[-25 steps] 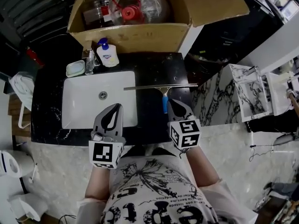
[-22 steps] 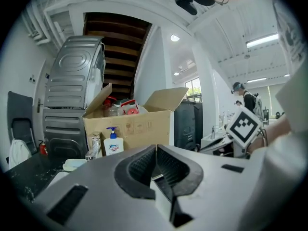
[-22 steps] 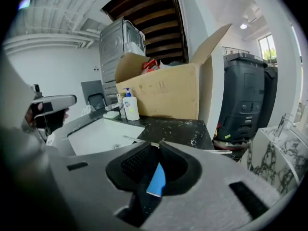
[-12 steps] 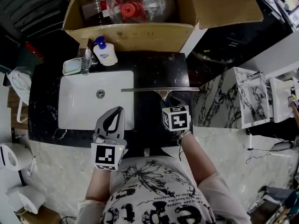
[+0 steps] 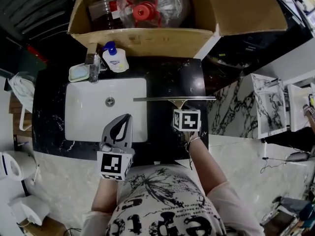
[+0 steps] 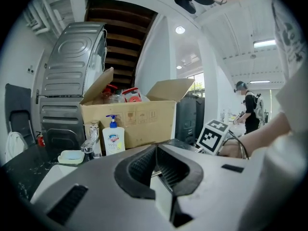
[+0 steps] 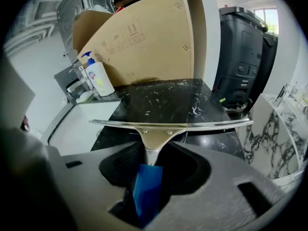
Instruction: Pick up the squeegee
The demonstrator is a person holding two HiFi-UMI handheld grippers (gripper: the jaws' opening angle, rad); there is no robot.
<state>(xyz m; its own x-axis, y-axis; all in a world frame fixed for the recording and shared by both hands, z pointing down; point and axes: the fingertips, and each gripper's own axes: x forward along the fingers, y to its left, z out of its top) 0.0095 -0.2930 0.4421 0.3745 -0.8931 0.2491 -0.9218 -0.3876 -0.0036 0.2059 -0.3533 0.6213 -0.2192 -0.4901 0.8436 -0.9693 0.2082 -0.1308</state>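
Note:
The squeegee lies on the black counter [image 5: 167, 77] right of the sink, its metal blade [image 5: 174, 98] running left to right. Its blue handle [image 7: 147, 186] points toward me and shows only in the right gripper view. My right gripper [image 5: 179, 108] tilts steeply down over that handle. Its jaws [image 7: 155, 153] stand on either side of the handle and are closing, with a gap still showing on each side. My left gripper [image 5: 127, 116] hovers shut and empty over the sink's front right corner; in the left gripper view [image 6: 155, 147] its pads meet.
A white sink [image 5: 83, 112] is set in the counter, with a faucet [image 5: 93, 63], soap dish [image 5: 78, 73] and soap bottle [image 5: 114, 58] behind it. An open cardboard box [image 5: 142, 38] stands along the back. The counter ends just right of the blade.
My right gripper has moved forward and down over the blue handle, tipped steeply down, and opened its jaws around it. The left gripper has sunk a little. The squeegee has not moved.

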